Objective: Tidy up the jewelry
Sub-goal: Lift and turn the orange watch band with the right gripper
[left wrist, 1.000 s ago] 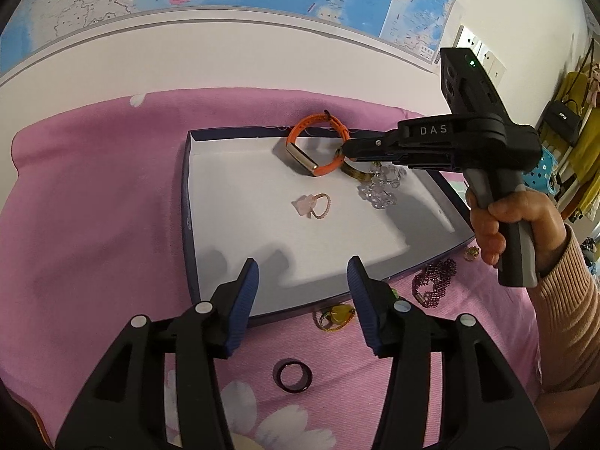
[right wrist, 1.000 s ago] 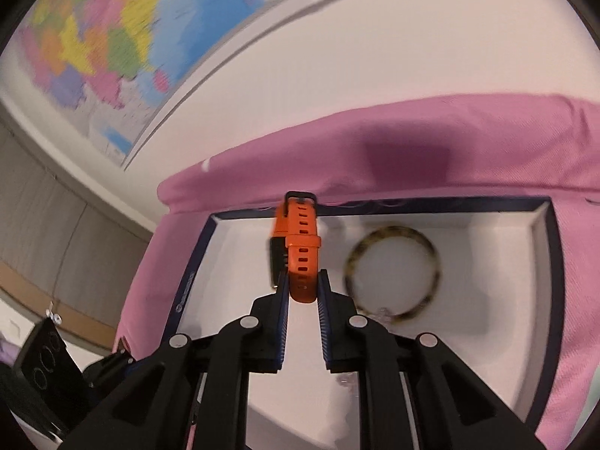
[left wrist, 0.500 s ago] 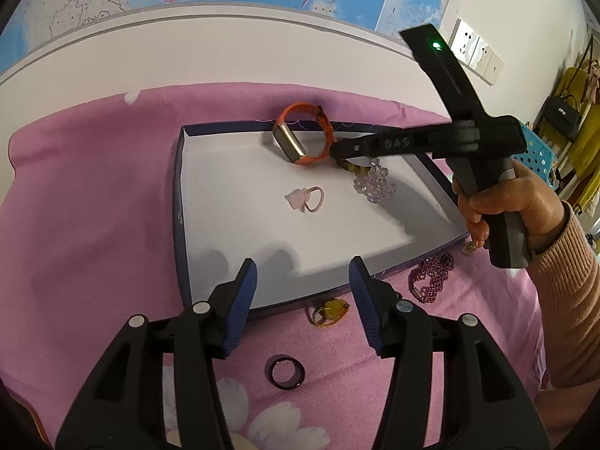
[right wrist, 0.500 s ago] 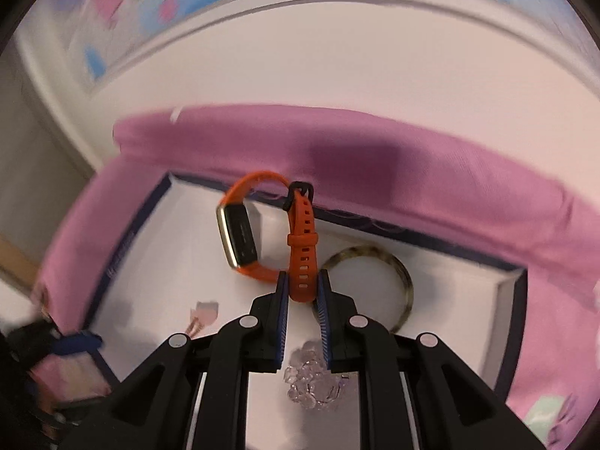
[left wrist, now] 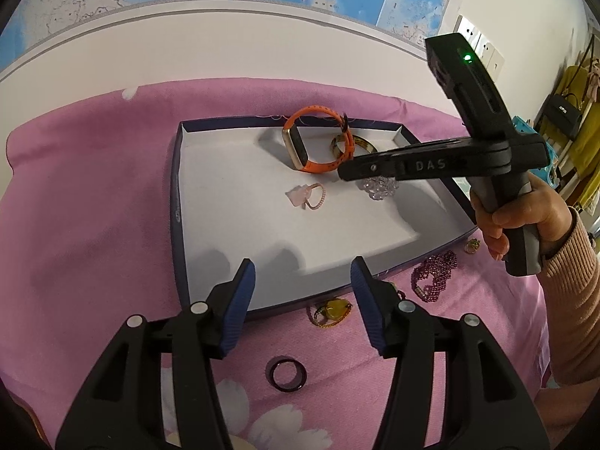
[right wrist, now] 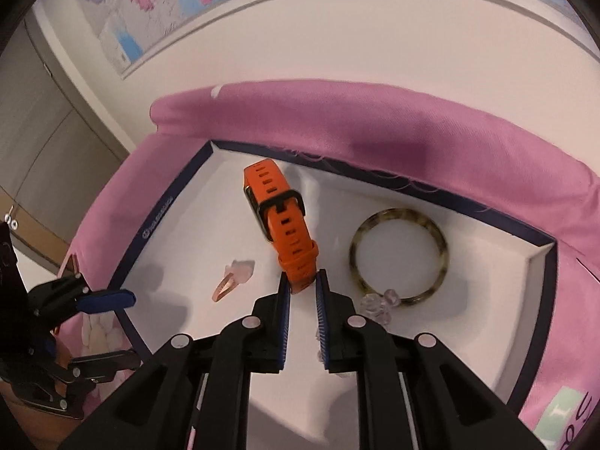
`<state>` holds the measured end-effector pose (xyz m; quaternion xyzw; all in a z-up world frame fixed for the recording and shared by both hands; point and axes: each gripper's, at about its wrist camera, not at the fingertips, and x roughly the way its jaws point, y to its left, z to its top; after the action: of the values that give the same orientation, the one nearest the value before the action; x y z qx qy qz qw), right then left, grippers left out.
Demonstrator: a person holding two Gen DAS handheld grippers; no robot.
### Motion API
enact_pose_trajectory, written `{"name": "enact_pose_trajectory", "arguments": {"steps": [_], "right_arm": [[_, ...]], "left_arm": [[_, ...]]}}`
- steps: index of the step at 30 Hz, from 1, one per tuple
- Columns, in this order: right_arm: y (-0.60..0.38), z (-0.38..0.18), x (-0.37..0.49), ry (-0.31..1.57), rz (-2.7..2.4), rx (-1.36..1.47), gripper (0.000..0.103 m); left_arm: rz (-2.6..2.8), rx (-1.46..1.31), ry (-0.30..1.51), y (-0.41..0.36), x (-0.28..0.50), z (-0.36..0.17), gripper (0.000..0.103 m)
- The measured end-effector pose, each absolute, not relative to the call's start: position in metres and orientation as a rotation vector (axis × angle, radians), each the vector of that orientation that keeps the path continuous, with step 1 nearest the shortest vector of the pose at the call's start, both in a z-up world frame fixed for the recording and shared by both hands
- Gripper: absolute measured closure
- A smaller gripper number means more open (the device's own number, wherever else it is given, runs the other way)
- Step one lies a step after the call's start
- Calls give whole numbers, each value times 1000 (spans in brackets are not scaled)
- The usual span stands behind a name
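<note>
Your right tool [right wrist: 303, 281] has just been opening, loosening around the orange watch [right wrist: 287, 230], now resting at the tray's [left wrist: 176, 202] twelve o'clock. That piece looks placed. Your left tool [left wrist: 303, 281] hangs half-open, empty.

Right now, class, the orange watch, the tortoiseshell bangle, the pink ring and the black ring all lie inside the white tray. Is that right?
Not quite. The black ring lies outside the white tray, on the pink cloth by its near edge, as the left wrist view shows. The orange watch, the tortoiseshell bangle and the pink ring are inside the tray.
</note>
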<state>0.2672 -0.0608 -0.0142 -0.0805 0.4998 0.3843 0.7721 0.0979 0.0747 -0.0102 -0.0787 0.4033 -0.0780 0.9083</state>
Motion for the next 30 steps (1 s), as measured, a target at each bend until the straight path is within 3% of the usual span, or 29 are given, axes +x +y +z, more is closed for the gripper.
{"name": "enact_pose_trajectory", "arguments": {"steps": [1,3,14,20,23,24,27,30], "right_arm": [[-62,-10,266,1058,825,-166,76],[-65,-2,265,1006,802,-173,64],[-15,11,250,838,819,-350,64],[-4,5,274,862,799,-296,64],[2,3,282,886,819,-266,67],[5,2,284,891,821,-266,71],[12,-4,289,933,841,-262,98],[10,-6,289,943,844,-258,102]], "left_arm": [[-162,-161,833,74,98,-11,50],[-162,-161,835,75,99,-11,50],[-149,-171,837,79,101,-11,50],[-147,-171,836,80,102,-11,50],[-142,-174,834,83,103,-10,50],[-141,-174,833,83,104,-10,50],[-131,-168,826,86,106,-8,50],[-115,-161,815,92,112,-2,51]]}}
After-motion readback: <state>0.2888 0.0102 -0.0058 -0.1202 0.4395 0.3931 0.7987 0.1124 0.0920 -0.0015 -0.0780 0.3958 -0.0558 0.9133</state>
